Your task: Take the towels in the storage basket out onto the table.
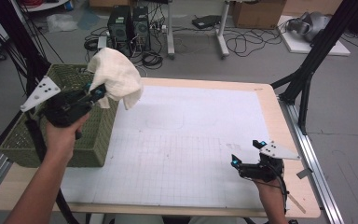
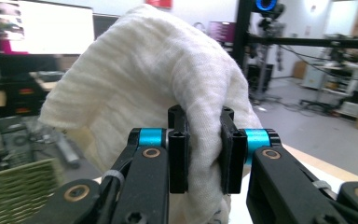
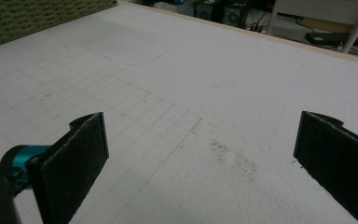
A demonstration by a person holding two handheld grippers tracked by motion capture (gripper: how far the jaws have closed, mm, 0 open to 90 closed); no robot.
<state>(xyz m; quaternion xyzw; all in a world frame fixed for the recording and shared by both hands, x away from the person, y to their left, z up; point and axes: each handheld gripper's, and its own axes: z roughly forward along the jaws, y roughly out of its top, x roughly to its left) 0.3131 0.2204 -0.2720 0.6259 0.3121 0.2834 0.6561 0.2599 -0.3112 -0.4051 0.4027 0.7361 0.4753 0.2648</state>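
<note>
Now white cloth (image 2: 168,93) pinched between left tongs (image 2: 204,154), above basket (image 1: 81,144).

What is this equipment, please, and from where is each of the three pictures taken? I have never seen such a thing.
A person holds one hand-operated gripper in each hand. The high view looks down on the table from above. The other two cameras ride on the grippers and look along their black jaws. The left gripper is shut on a white cloth, lifted beside a green woven basket. The right gripper is open and holds nothing, low over the white gridded mat.
</note>
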